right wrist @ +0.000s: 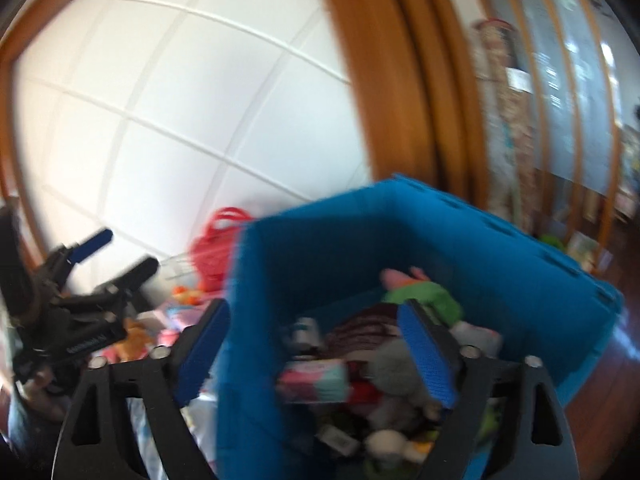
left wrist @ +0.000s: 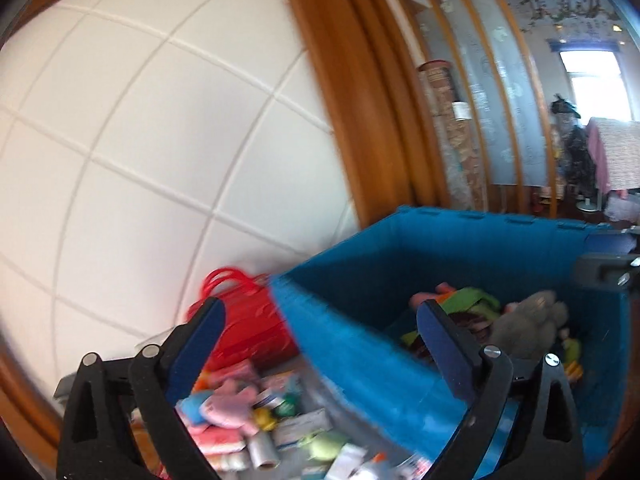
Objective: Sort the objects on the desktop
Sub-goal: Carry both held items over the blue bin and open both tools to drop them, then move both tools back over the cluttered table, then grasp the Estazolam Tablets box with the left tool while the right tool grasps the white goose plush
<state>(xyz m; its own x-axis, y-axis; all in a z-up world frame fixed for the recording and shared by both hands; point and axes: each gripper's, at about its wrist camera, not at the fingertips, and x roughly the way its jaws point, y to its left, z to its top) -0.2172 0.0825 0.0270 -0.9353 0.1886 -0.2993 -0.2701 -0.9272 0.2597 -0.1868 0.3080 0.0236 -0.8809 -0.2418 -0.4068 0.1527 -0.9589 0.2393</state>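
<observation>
The left gripper stands wide, released, nothing between its pads; the blue bin's near corner edge rises between them. Left of that edge lies a heap of small packets and toys. The right gripper is also spread and empty, straddling the bin's wall above stuffed toys.

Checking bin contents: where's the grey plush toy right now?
In the left wrist view the grey plush toy lies inside the blue bin, toward its right side, beside the green plush and just beyond the gripper's right finger.
</observation>
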